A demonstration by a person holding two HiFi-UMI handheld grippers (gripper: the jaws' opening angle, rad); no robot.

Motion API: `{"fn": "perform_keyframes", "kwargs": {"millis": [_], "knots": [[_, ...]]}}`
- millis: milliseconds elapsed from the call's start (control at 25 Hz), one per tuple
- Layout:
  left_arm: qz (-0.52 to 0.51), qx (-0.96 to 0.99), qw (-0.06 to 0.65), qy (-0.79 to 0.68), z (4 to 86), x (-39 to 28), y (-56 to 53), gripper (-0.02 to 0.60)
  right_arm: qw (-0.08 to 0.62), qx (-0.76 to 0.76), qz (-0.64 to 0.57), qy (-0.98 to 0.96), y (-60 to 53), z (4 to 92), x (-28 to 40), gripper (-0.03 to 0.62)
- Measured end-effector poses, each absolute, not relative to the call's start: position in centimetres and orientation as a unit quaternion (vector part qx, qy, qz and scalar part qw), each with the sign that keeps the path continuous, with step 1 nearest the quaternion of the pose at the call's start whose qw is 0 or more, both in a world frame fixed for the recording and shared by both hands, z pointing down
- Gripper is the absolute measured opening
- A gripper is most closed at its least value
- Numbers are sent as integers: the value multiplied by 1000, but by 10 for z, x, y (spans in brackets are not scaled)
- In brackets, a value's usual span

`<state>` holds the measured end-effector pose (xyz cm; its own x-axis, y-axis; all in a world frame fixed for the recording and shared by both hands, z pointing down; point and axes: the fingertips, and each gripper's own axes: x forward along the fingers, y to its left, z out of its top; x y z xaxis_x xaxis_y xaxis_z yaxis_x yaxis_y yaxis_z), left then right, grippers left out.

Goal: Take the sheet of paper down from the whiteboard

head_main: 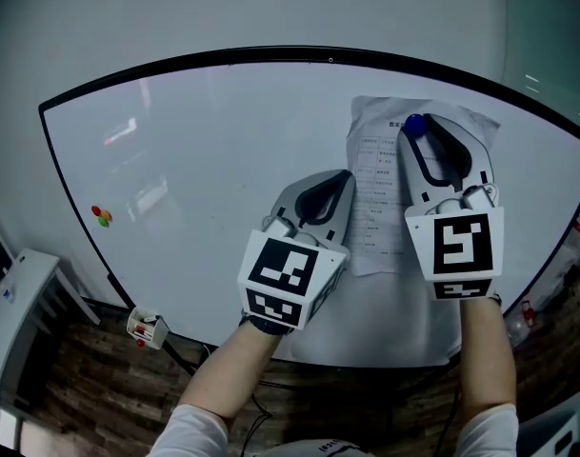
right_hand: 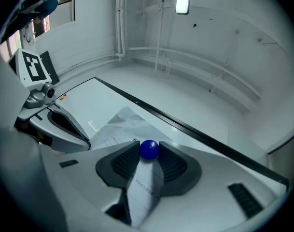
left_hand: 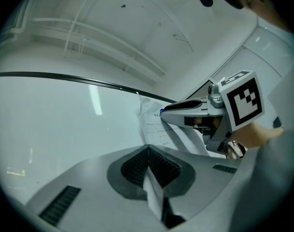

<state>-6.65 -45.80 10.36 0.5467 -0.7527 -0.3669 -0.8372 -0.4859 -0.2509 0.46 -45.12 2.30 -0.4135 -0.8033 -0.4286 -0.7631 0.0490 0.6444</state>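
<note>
Head view shows a whiteboard (head_main: 204, 160) with the sheet of paper (head_main: 375, 203) on its upper right. The left gripper (head_main: 345, 177) is clamped on the sheet's left edge. The right gripper (head_main: 419, 129) pinches a blue magnet (head_main: 413, 123) at the sheet's top.

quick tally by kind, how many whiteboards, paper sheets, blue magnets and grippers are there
whiteboard: 1
paper: 1
blue magnet: 1
grippers: 2 (left gripper, right gripper)
total: 5
</note>
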Motion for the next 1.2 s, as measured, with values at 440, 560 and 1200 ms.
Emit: {"fn": "perform_keyframes", "kwargs": {"millis": [440, 560, 1200], "knots": [[95, -855, 207, 467, 151, -64, -442, 14, -59, 491, -368, -787, -417, 74, 18, 129], [88, -855, 202, 469, 162, -64, -437, 14, -81, 475, -344, -806, -404, 90, 24, 129], [55, -838, 147, 523, 164, -68, -413, 14, -121, 392, -193, -891, -382, 123, 48, 129]]}}
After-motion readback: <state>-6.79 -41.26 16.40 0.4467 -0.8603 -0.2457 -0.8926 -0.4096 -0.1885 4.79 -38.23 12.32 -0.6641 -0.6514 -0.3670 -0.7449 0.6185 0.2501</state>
